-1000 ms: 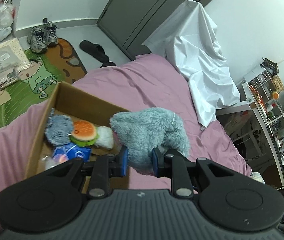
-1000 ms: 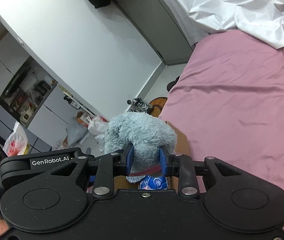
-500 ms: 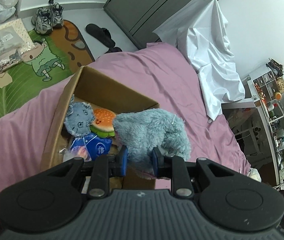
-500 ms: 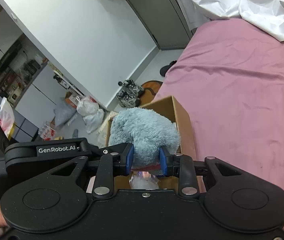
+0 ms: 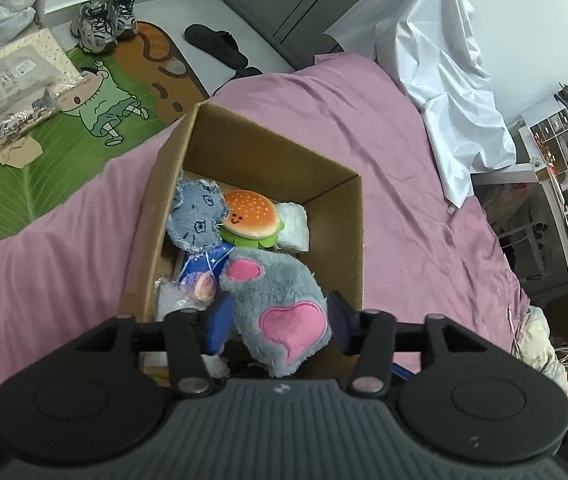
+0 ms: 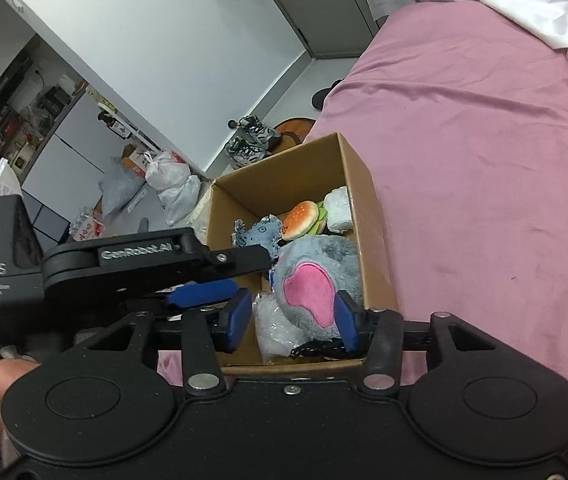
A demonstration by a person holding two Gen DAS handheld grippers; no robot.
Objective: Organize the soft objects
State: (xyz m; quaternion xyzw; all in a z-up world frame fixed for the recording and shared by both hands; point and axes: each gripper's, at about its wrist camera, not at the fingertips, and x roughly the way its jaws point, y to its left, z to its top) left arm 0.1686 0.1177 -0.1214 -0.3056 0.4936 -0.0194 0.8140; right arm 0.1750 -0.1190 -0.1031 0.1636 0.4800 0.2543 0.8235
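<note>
A: Which step is this?

B: Drop-off. Both the left gripper (image 5: 278, 316) and right gripper (image 6: 291, 314) have just been opening, pads off the grey plush (image 5: 280, 304), which sits in the cardboard box (image 5: 357, 240) by the burger toy (image 5: 252, 218).

A: Next?

B: Probably lift both clear.

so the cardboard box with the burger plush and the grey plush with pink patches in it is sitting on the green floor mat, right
Not quite: the cardboard box sits on the pink bedsheet, not on the green floor mat, which lies on the floor beyond the bed. The left wrist view shows this. The burger plush and the grey plush are indeed in it.
</note>
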